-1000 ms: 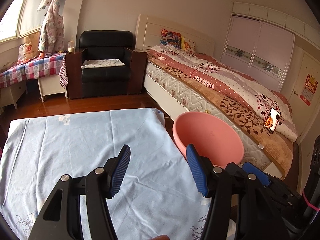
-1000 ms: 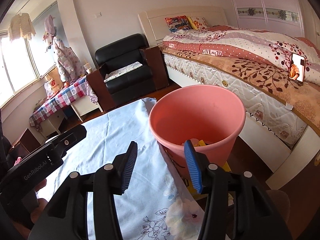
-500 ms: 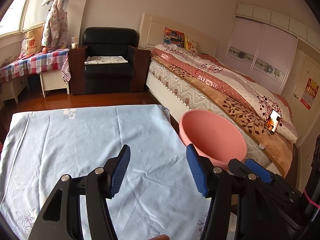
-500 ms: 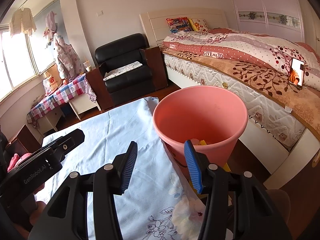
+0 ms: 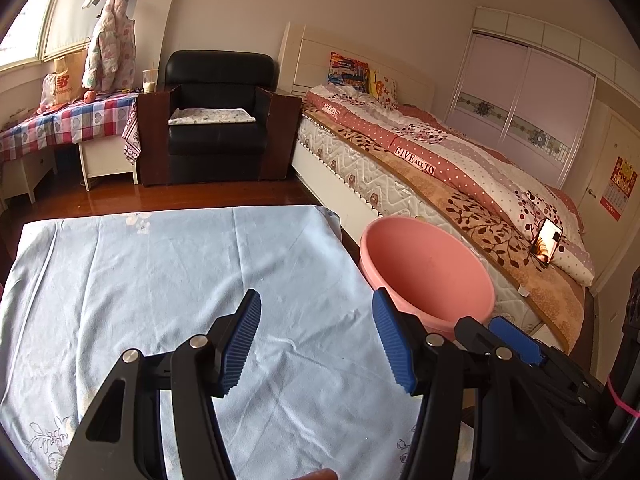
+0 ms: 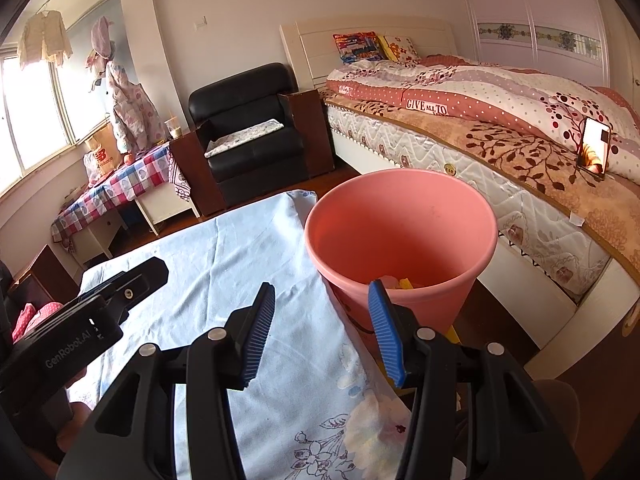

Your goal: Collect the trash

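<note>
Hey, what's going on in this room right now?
A person holds two grippers over a table with a light blue cloth. Both the left gripper and the right gripper are open and empty. A pink bin beside the table already has some scraps in it. No trash shows on the cloth.

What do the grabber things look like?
Both the left gripper and the right gripper are black plastic frames with silver round screws. Each has two fingers tipped with blue ribbed pads. White letters on the left gripper's side, seen from the right wrist camera, read GenRobot.AI. A thin pink cord shows at the edge.
</note>
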